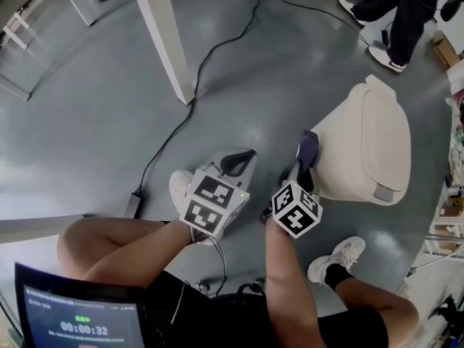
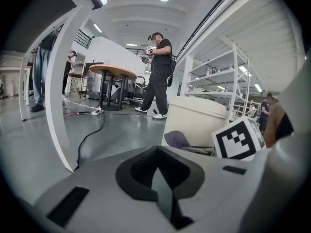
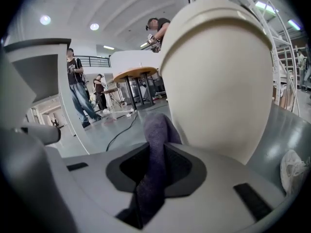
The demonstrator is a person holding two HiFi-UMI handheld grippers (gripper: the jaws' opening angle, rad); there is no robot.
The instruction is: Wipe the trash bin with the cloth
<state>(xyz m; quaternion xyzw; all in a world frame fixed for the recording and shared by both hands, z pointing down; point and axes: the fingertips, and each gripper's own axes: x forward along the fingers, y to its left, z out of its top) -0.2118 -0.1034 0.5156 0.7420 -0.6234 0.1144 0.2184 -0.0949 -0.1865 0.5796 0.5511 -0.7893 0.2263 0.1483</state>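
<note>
The left gripper (image 2: 158,174), jaws pressed together on nothing, hangs farther left of the trash bin (image 1: 339,162). The right gripper (image 1: 307,156), the nearer of the 2 to the bin, pinches the purple cloth (image 3: 154,140). The cloth's free end stands up just beside the bin's left wall, perhaps touching. The bin stands upright, ahead and slightly right of those jaws, with its lid (image 1: 383,133) long from near to far.
</note>
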